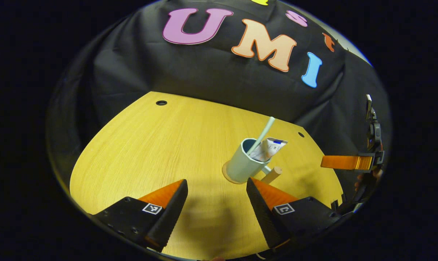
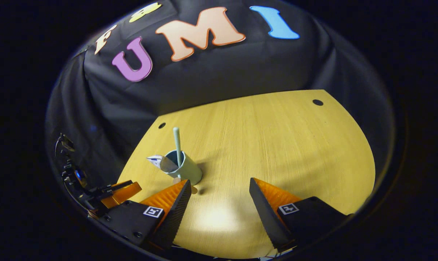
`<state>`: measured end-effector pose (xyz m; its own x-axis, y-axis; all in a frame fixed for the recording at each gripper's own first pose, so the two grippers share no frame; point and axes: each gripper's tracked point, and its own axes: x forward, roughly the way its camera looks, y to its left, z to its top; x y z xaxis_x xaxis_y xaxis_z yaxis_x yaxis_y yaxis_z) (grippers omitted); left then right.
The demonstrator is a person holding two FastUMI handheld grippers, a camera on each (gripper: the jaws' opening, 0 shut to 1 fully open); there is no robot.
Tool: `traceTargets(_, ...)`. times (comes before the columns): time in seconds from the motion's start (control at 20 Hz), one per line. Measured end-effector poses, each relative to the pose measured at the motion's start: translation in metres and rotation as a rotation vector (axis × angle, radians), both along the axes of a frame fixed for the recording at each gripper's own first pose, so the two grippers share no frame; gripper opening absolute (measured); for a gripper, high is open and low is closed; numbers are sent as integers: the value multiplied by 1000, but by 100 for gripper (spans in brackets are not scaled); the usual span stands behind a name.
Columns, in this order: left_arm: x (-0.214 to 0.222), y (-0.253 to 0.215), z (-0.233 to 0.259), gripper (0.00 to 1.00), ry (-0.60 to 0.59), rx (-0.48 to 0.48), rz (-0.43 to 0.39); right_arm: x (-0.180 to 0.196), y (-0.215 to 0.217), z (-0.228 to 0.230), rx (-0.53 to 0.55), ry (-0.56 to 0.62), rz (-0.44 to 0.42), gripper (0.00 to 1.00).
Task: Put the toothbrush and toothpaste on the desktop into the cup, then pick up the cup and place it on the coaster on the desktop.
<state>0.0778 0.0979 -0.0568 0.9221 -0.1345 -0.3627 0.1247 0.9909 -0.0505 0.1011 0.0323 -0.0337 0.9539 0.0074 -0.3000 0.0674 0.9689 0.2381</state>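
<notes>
Nearest, the left gripper (image 1: 217, 197) stands with its jaws spread wide and nothing between them, low over the desk (image 1: 160, 152), its right finger tip just short of the cup's base at about 1 o'clock from the gap; that released stance, so close to the cup, reads as a hand that has no further hold on it. Likewise, in the right gripper view, the right gripper (image 2: 219, 197) is spread and empty, with the cup at roughly 11 o'clock, just past its left finger. Beyond the fingers, the cup (image 1: 242, 165) stands upright on the round coaster (image 1: 226, 174), whose pale rim shows under the base on the near-left side; the cup appears centred enough to sit flat, which is presumably why it was set there squarely. A handle juts from the cup's lower right toward 4 o'clock, with a short wooden peg (image 1: 272, 175) beside it whose purpose I cannot tell. Inside, the toothbrush (image 1: 262, 135) leans toward 1 o'clock against the rim, and the toothpaste (image 1: 271, 146) rests beside it, its crimped end overhanging the lip. Farther right, the other gripper's orange finger shows at 3 o'clock, well apart from the cup. Judged from this layout, the task appears complete.
</notes>
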Motion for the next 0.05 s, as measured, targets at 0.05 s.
traceTargets(0.05,1,-6,0,95,-1,8,-14,-3,-3,2,-7,-28,-6,99)
